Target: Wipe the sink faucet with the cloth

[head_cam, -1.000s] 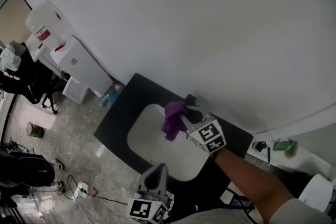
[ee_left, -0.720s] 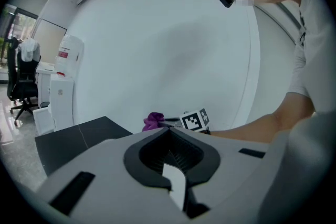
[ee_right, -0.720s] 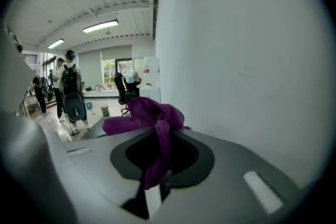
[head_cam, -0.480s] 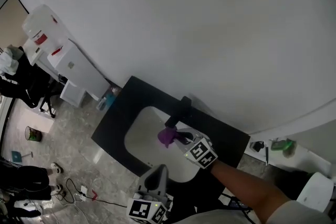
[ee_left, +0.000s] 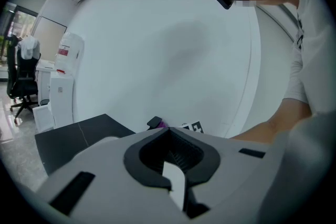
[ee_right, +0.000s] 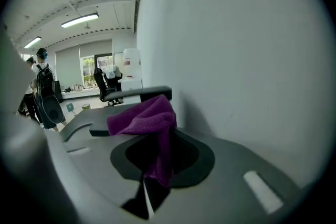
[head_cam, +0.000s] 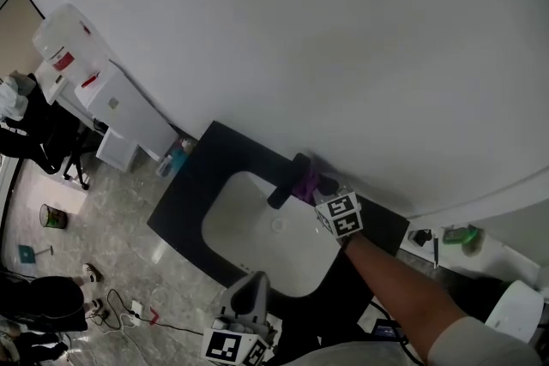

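right gripper (head_cam: 322,195): jaws pinch cloth (head_cam: 306,182) at faucet (head_cam: 286,184); left gripper (head_cam: 249,285): jaws together, empty

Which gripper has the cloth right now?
The right gripper, up at the faucet: its jaws are shut on the purple cloth. The left gripper, by the sink's near edge, has jaws together on nothing.
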Tool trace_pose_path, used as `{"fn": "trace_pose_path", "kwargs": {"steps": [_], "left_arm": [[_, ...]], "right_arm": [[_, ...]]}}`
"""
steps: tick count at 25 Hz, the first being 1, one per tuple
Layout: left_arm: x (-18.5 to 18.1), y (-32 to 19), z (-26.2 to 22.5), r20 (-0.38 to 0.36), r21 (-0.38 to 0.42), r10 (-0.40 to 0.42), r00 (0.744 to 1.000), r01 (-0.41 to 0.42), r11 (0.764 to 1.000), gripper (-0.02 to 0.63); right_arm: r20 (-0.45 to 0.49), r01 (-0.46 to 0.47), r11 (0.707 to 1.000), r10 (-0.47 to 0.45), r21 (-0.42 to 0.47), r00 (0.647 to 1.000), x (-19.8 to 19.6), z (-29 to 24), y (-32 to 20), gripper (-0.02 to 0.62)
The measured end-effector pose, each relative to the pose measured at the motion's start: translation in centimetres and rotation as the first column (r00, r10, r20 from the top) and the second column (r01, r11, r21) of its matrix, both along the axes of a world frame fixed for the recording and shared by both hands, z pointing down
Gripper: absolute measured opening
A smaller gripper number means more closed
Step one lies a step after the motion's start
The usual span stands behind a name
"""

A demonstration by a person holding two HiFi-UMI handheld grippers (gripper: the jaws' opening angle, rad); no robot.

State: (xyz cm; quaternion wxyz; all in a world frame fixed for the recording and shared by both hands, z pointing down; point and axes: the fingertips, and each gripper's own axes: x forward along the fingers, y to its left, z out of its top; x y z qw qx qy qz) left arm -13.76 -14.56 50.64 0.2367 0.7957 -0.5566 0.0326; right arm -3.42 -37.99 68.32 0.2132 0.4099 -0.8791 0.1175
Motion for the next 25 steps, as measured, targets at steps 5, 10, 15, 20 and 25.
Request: {"fn": "trace_pose_path", "kwargs": {"steps": [5,10,15,20,25], "left_arm": [[0.4,0.5,0.7,0.016,-0.023,0.007,1.000,-0.007,1.000,0.006],[1.0,1.2,1.0,0.034,-0.029,0.022,0.999,-0.022,0.999,0.006],[2.2,1.1,-1.3,0.047,0.014,0.050,0.998,-0.051,0.999,0.006],[3.8,0.9,-5.8,0.075,0.082,0.075,0.994,-0.081,0.993,0.006],[4.9,0.0,-9.0,0.057,0.168,0.033,0.998,-0.042,0.985,0.006]], "right_arm": [[-0.067,-0.003,0.979,-0.011,-0.204,0.998,-0.1,9.6,0.2,0.055],[-0.040,-0.023,0.983,0.016,-0.184,0.999,0.1,7.1,0.1,0.054],[0.058,-0.026,0.999,0.028,-0.022,0.998,0.5,-2.9,-1.2,0.052],[0.167,0.017,0.988,-0.043,0.154,0.985,0.6,-16.1,0.1,0.054],[0.199,0.067,0.964,-0.121,0.255,0.972,2.6,-25.7,6.7,0.055]]}}
